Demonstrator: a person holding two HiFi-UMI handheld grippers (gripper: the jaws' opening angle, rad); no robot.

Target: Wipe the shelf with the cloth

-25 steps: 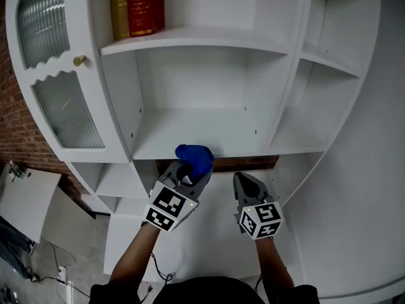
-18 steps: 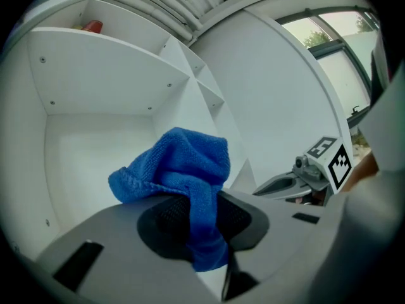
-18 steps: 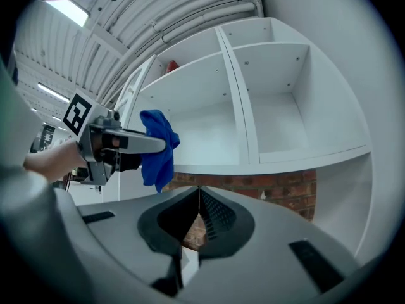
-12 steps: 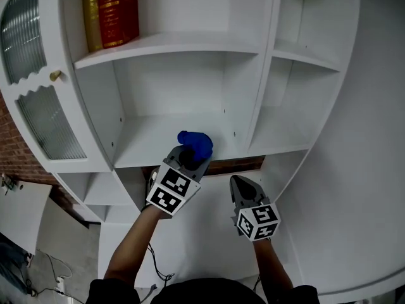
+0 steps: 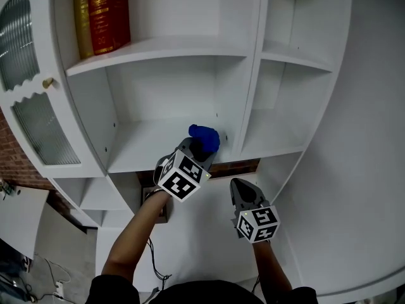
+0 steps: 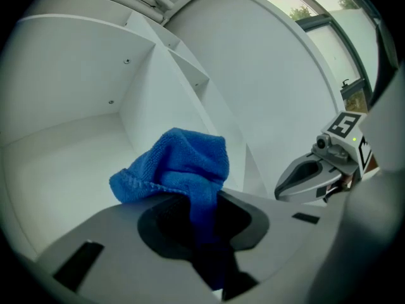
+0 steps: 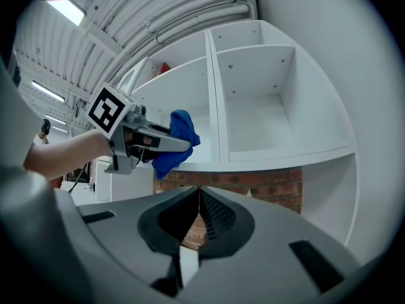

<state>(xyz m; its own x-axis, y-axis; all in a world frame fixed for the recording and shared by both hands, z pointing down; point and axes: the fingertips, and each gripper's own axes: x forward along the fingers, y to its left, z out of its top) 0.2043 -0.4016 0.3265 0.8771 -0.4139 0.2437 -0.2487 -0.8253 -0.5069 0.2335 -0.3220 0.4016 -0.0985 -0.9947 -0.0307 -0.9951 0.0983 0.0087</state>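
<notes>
A blue cloth (image 5: pixel 205 137) is bunched at the tip of my left gripper (image 5: pixel 199 147), which is shut on it. The cloth (image 6: pixel 179 170) hangs just over the front right part of the white middle shelf (image 5: pixel 152 143), near the upright divider. Whether it touches the shelf board I cannot tell. From the right gripper view the cloth (image 7: pixel 174 141) shows at the shelf's front edge. My right gripper (image 5: pixel 242 189) is lower and to the right, below the shelf edge, shut with nothing in it (image 7: pixel 197 201).
Red and gold books (image 5: pixel 98 14) stand on the upper shelf at the left. A glass-panelled cabinet door (image 5: pixel 28 87) with a small knob hangs open at the far left. Narrower shelves (image 5: pixel 278 100) lie right of the divider. Brick wall (image 5: pixel 231 167) shows under the middle shelf.
My left gripper has risen and moved forward to the right with the cloth, from below the shelf's front edge to over the shelf near the divider. The right gripper has hardly moved.
</notes>
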